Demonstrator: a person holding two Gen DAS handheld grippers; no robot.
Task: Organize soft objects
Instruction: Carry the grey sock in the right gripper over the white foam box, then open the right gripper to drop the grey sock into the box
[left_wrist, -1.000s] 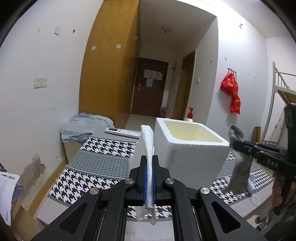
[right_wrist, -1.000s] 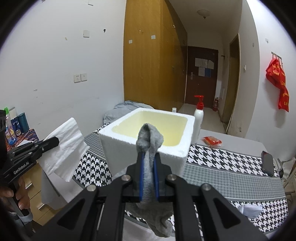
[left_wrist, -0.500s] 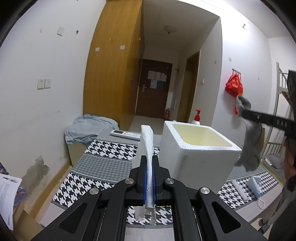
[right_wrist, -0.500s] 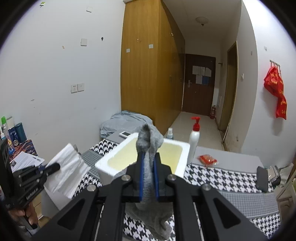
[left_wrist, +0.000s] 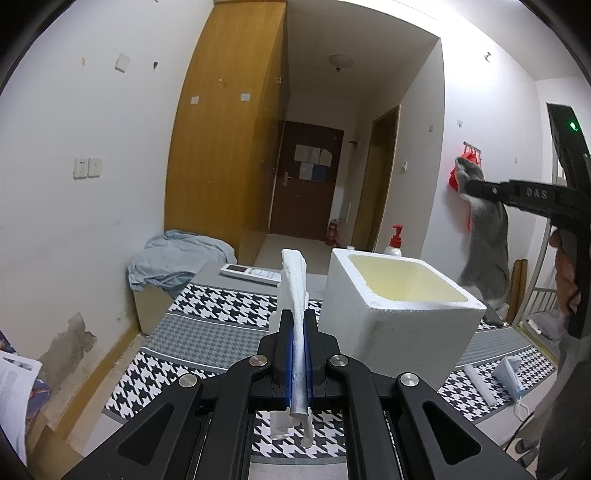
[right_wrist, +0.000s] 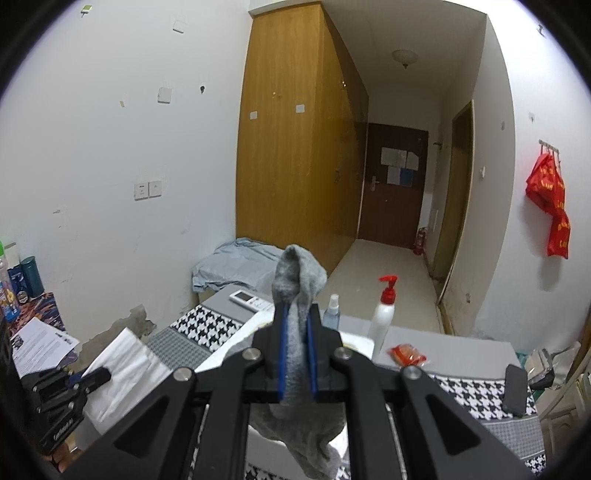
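Right gripper clamped around grey sock.

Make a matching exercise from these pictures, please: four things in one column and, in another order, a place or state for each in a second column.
Things:
1. grey sock
2. white tissue
3. foam box
4. face mask

Places or states:
A. lies on the checked cloth
B. stands open, with nothing seen inside
C. pinched in the right gripper
D. pinched in the left gripper

Pairs: 1-C, 2-D, 3-B, 4-A
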